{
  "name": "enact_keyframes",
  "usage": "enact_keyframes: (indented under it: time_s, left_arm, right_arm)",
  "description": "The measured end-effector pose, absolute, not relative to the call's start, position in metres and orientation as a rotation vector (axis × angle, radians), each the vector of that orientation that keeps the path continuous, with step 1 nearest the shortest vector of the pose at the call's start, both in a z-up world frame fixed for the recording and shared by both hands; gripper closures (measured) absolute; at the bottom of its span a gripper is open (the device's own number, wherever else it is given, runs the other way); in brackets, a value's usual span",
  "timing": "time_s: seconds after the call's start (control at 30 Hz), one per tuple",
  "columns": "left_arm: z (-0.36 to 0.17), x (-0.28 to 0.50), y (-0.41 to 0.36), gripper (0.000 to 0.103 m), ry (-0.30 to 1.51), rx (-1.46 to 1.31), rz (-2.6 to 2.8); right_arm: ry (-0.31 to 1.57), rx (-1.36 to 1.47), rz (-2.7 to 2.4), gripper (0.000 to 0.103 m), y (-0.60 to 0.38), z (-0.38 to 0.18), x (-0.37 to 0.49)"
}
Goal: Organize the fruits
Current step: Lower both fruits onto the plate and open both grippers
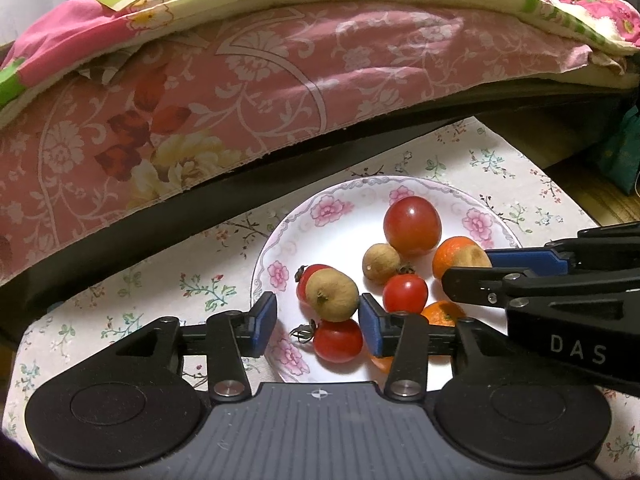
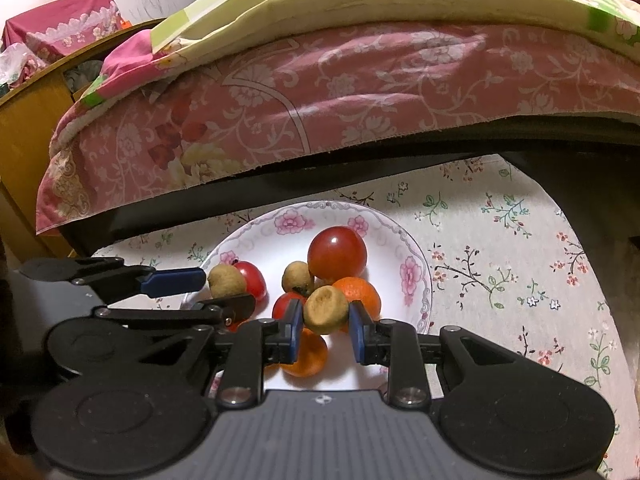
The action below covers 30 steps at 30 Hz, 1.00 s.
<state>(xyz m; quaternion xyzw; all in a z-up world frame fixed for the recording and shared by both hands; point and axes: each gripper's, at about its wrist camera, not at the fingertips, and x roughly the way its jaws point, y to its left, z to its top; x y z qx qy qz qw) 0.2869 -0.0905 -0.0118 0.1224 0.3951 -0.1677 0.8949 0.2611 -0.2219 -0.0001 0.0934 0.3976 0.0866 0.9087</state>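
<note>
A white flowered plate (image 1: 332, 236) (image 2: 256, 240) on the floral cloth holds red tomatoes, oranges and brown longans. My left gripper (image 1: 318, 316) is open over the plate's near side; a brown longan (image 1: 333, 294) sits between its blue pads, with a gap on the left pad's side. A small tomato (image 1: 338, 340) lies just below it. My right gripper (image 2: 325, 328) is shut on another brown longan (image 2: 326, 309) above an orange (image 2: 306, 354). A large tomato (image 1: 412, 225) (image 2: 337, 254) lies at the plate's far side. The right gripper (image 1: 472, 268) reaches in from the right.
A bed with a pink floral sheet (image 1: 200, 120) and a quilt (image 2: 360, 0) overhangs the table's far edge. The floral tablecloth (image 2: 500, 260) spreads to the right of the plate. A wooden cabinet (image 2: 24, 140) stands at the far left.
</note>
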Motion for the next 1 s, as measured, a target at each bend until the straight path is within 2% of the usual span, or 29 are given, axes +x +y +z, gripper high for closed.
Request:
enact_keyframes:
  time_s: [0.53,1.0]
  left_arm:
    - [-0.006,0.285,-0.087,0.036,0.812,0.266,-0.328]
    - [0.002,0.275,-0.08,0.018,0.794,0.267,-0.263]
  right_arm:
    - [0.815,0.204,0.167,0.081,-0.223,0.0,0.26]
    - [0.803,0.215,0.149,0.078,-0.227,0.006,0.253]
